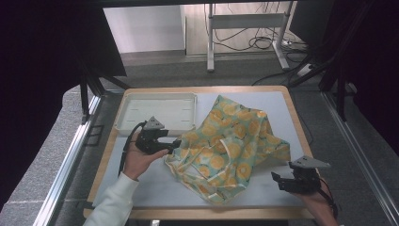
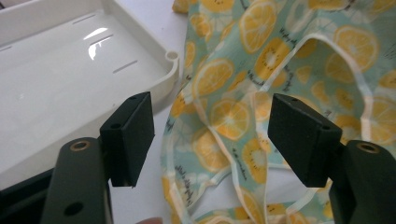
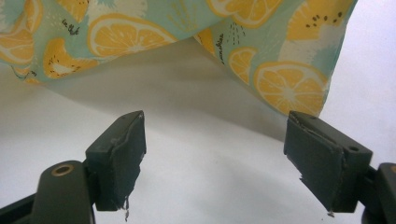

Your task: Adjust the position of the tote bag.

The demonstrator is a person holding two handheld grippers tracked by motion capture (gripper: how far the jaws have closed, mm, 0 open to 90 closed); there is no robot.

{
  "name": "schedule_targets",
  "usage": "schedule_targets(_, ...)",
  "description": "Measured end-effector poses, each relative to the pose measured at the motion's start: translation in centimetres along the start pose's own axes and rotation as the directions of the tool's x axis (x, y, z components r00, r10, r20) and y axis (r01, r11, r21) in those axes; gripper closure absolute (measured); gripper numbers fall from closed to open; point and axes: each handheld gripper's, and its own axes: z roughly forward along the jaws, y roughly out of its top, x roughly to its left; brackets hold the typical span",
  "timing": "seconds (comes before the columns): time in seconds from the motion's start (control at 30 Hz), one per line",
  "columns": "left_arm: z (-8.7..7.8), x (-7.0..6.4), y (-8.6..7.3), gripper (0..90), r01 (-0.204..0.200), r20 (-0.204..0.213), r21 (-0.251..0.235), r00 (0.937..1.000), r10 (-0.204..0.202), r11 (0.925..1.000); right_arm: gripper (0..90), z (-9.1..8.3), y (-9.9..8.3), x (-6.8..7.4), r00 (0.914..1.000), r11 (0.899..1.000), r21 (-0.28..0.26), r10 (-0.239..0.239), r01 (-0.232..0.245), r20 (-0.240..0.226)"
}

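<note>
Left claw (image 1: 175, 144) spread wide at 9 o'clock edge of lemon-print cloth (image 1: 230, 146), right claw (image 1: 277, 181) spread at 4 o'clock; nothing gripped yet, cloth crumpled on bench (image 1: 155, 188).

Matt printed cloth garment (image 1: 230, 146); glossy, seemingly plastic tray (image 1: 157, 112); wood-edged table (image 1: 113, 141).

Even overhead light, glare on the tray (image 2: 70, 70), dark surroundings, soft close-ups.
</note>
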Motion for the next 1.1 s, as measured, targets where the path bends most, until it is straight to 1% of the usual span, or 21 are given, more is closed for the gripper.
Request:
schedule_targets(0.07, 0.3, 0.1, 0.5, 31.6, -0.002, 0.003, 0.013, 1.0000, 0.002, 0.9999, 21.1, 0.0, 0.0, 0.0, 1.0000, 1.000, -0.002, 0.001, -0.001, 0.003)
schedule_targets(0.17, 0.4, 0.1, 0.8, 31.5, 0.005, 0.011, 0.010, 0.9999, -0.005, 0.9999, 21.1, -0.1, 0.0, 0.0, 1.0000, 1.000, -0.001, 0.001, -0.001, 0.004)
schedule_targets(0.27, 0.4, 0.1, 1.3, 31.5, -0.002, 0.008, 0.004, 1.0000, 0.002, 1.0000, 21.1, -0.1, 0.1, -0.1, 1.0000, 1.000, -0.004, 0.006, -0.006, -0.003)
schedule_targets(0.3, 0.5, 0.2, 1.7, 31.5, -0.003, 0.010, -0.002, 0.9999, 0.003, 1.0000, 21.1, -0.1, 0.2, -0.1, 0.9999, 1.000, -0.007, 0.010, -0.010, -0.008)
schedule_targets(0.37, 0.5, 0.2, 1.9, 31.6, -0.009, 0.009, -0.002, 0.9999, 0.009, 1.0000, 21.1, -0.1, 0.2, -0.1, 0.9999, 1.000, -0.006, 0.006, -0.006, -0.008)
schedule_targets(0.47, 1.0, 0.3, 2.3, 31.5, -0.007, 0.024, -0.005, 0.9997, 0.007, 1.0000, 21.1, -0.1, 0.2, -0.1, 1.0000, 1.000, -0.005, 0.006, -0.006, -0.007)
schedule_targets(0.5, 1.2, 0.3, 2.5, 31.5, -0.008, 0.023, -0.004, 0.9997, 0.008, 1.0000, 21.1, -0.1, 0.2, 0.0, 1.0000, 1.000, -0.006, 0.005, -0.005, -0.006)
schedule_targets(0.57, 1.7, 0.5, 2.8, 31.5, 0.006, 0.028, -0.004, 0.9996, -0.006, 1.0000, 21.2, -0.2, 0.2, 0.0, 1.0000, 1.000, -0.008, 0.005, -0.005, -0.003)
schedule_targets(0.73, 2.3, 0.8, 3.4, 31.8, 0.008, 0.030, -0.008, 0.9995, -0.008, 0.9999, 21.2, -0.1, 0.2, 0.0, 1.0000, 1.000, -0.008, 0.003, -0.003, 0.000)
schedule_targets(0.8, 3.0, 1.0, 4.0, 31.8, 0.007, 0.020, -0.004, 0.9998, -0.007, 1.0000, 21.3, -0.1, 0.2, -0.1, 1.0000, 1.000, -0.003, -0.001, 0.001, 0.005)
schedule_targets(0.83, 3.0, 1.0, 4.0, 31.8, 0.007, 0.020, -0.004, 0.9998, -0.007, 1.0000, 21.2, -0.1, 0.1, -0.1, 1.0000, 1.000, -0.003, -0.002, 0.002, 0.006)
schedule_targets(0.87, 3.6, 1.2, 4.3, 31.7, 0.014, 0.021, -0.001, 0.9997, -0.014, 0.9999, 21.3, -0.1, 0.1, -0.1, 1.0000, 1.000, -0.003, -0.002, 0.002, 0.007)
schedule_targets(0.93, 4.3, 1.3, 4.6, 31.6, 0.025, 0.027, 0.000, 0.9993, -0.025, 0.9997, 21.3, -0.1, 0.1, -0.1, 0.9999, 1.000, -0.003, -0.003, 0.003, 0.012)
schedule_targets(0.97, 4.3, 1.3, 4.6, 31.5, 0.025, 0.027, 0.000, 0.9993, -0.025, 0.9997, 21.3, -0.1, 0.1, -0.1, 0.9999, 1.000, -0.004, -0.003, 0.003, 0.014)
schedule_targets(1.0, 4.9, 1.4, 4.8, 31.5, 0.031, 0.034, 0.004, 0.9989, -0.031, 0.9995, 21.3, -0.1, 0.1, -0.1, 0.9999, 1.000, -0.004, -0.005, 0.005, 0.016)
schedule_targets(1.07, 5.4, 1.5, 5.0, 31.4, 0.034, 0.034, 0.006, 0.9988, -0.035, 0.9994, 21.3, -0.1, 0.1, -0.1, 0.9998, 1.000, -0.002, -0.006, 0.006, 0.019)
schedule_targets(1.1, 5.4, 1.5, 5.0, 31.4, 0.034, 0.034, 0.006, 0.9988, -0.035, 0.9994, 21.3, -0.1, 0.1, -0.1, 0.9998, 1.000, -0.001, -0.006, 0.006, 0.020)
